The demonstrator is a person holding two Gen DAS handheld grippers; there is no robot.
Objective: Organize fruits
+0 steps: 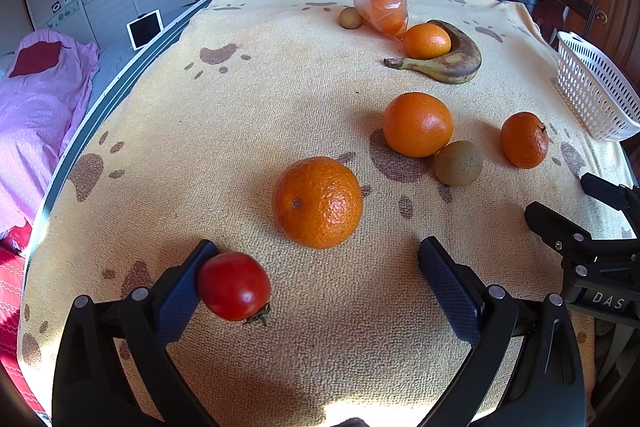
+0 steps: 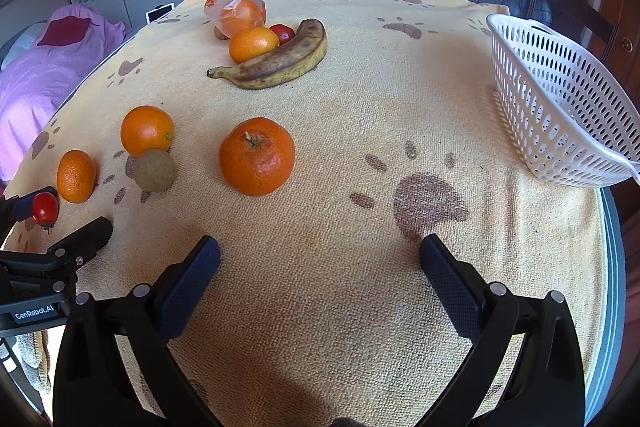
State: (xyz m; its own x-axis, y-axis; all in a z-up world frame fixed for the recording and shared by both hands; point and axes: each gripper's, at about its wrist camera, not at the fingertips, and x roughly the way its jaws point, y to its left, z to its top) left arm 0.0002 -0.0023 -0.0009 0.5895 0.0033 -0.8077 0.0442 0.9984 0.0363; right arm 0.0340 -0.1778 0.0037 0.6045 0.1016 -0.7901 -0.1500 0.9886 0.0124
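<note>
At the left, a small red tomato (image 1: 234,286) is seen touching the inner pad of the left claw (image 1: 318,285), whose jaws stand wide apart, so nothing is gripped. Further right, a mandarin (image 2: 257,156) lies ahead of the right claw (image 2: 320,283), likewise spread and empty, with other oranges, a brown round fruit and a banana (image 2: 276,61) scattered over the towel-covered worktop (image 2: 400,99). At far right a white basket (image 2: 560,107) stands empty, so collection is judged barely begun; closing on the tomato and carrying it there is called for.
</note>
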